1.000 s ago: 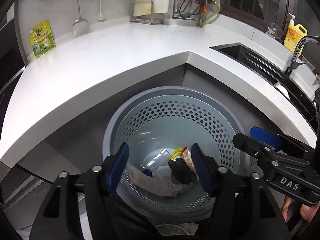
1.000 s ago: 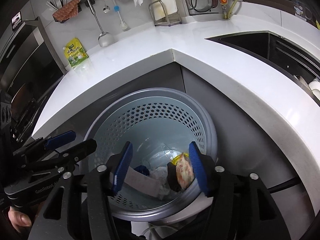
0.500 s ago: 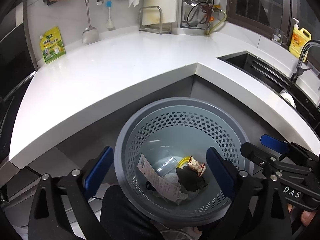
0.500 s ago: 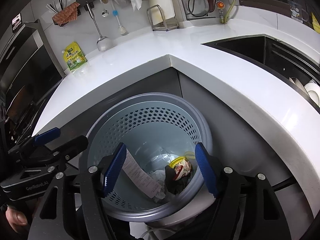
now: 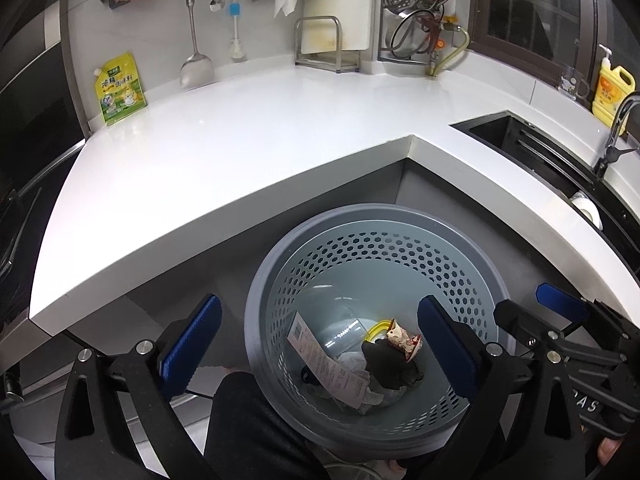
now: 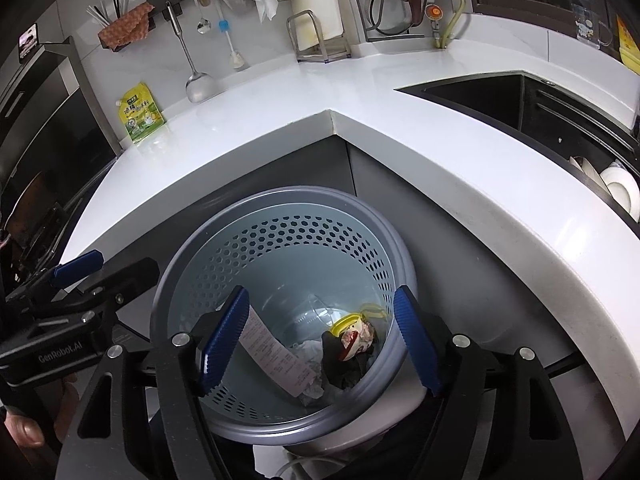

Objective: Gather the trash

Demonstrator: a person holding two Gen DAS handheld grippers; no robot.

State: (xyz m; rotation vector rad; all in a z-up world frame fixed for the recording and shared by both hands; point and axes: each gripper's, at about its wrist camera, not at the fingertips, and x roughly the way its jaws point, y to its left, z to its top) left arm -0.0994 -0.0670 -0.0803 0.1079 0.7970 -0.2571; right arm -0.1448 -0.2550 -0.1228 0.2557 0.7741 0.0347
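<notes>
A grey perforated trash bin (image 5: 372,224) (image 6: 280,196) stands on the floor below the counter corner. Inside it lie a paper receipt (image 5: 324,364) (image 6: 276,354), a red-and-white snack wrapper (image 5: 404,338) (image 6: 356,338), a black crumpled piece (image 5: 390,368), white tissue and a yellow lid (image 5: 378,326). My left gripper (image 5: 320,348) is open and empty above the bin, its fingers wide apart. My right gripper (image 6: 320,344) is open and empty above the bin too. Each gripper shows in the other's view, the right one (image 5: 560,340) and the left one (image 6: 80,276).
A white L-shaped counter (image 5: 260,148) wraps behind the bin, with a yellow-green pouch (image 5: 119,88), a rack with a cutting board (image 5: 332,40) and hanging utensils at the wall. A dark sink (image 5: 532,148) and a yellow soap bottle (image 5: 612,92) are at the right.
Both grippers opened wide and rose away from the bin. The receipt and the snack wrapper, earlier between the fingers, now lie loose in the bin.
</notes>
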